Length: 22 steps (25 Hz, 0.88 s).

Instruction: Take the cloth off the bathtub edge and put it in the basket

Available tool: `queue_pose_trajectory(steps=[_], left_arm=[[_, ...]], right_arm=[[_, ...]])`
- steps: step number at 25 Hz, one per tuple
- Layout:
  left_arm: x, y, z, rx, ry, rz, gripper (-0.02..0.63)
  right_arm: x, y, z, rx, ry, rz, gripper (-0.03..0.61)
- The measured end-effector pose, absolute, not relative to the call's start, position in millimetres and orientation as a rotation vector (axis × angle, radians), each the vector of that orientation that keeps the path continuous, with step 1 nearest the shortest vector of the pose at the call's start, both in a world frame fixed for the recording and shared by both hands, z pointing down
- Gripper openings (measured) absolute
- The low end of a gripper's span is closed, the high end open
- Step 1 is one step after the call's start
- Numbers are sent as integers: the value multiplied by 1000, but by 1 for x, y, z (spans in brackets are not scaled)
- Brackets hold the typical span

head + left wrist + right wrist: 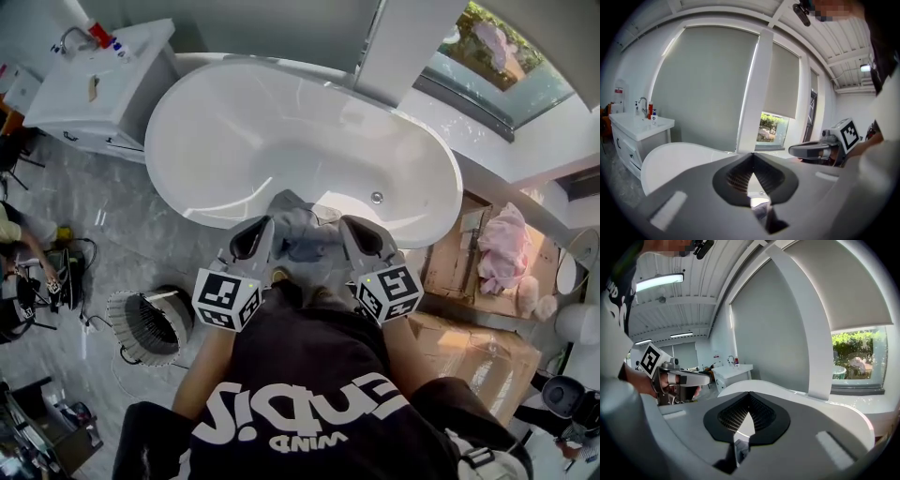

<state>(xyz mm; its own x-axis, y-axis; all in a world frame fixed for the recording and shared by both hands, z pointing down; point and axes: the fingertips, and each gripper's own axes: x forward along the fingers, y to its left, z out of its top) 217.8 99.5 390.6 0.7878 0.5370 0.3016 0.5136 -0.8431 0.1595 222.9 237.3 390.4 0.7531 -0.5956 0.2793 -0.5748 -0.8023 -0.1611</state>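
A grey cloth (302, 234) hangs bunched between my two grippers, over the near rim of the white bathtub (187, 202). My left gripper (266, 223) is shut on its left side. At the cloth's right side my right gripper (346, 223) is shut as well. In the left gripper view the jaw tips (752, 154) meet, and a bit of cloth (761, 213) shows below them. The right gripper view shows the same: its tips (750, 394) are together, with cloth (738, 448) under them. The wire basket (145, 323) stands on the floor to my left.
A white vanity (94, 84) with a tap and bottles stands left of the tub. Cardboard boxes (469, 262) with a pink bundle (506, 248) sit at the right. A seated person (14, 230) and cabled gear are at the far left. My own body fills the bottom of the head view.
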Motion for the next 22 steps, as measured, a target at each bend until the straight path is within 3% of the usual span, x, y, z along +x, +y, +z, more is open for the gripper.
queue_pose_trajectory(steps=[22], left_arm=[[261, 125, 431, 2874, 887, 633, -6]], right_arm=[[264, 259, 424, -2860, 966, -569, 9]])
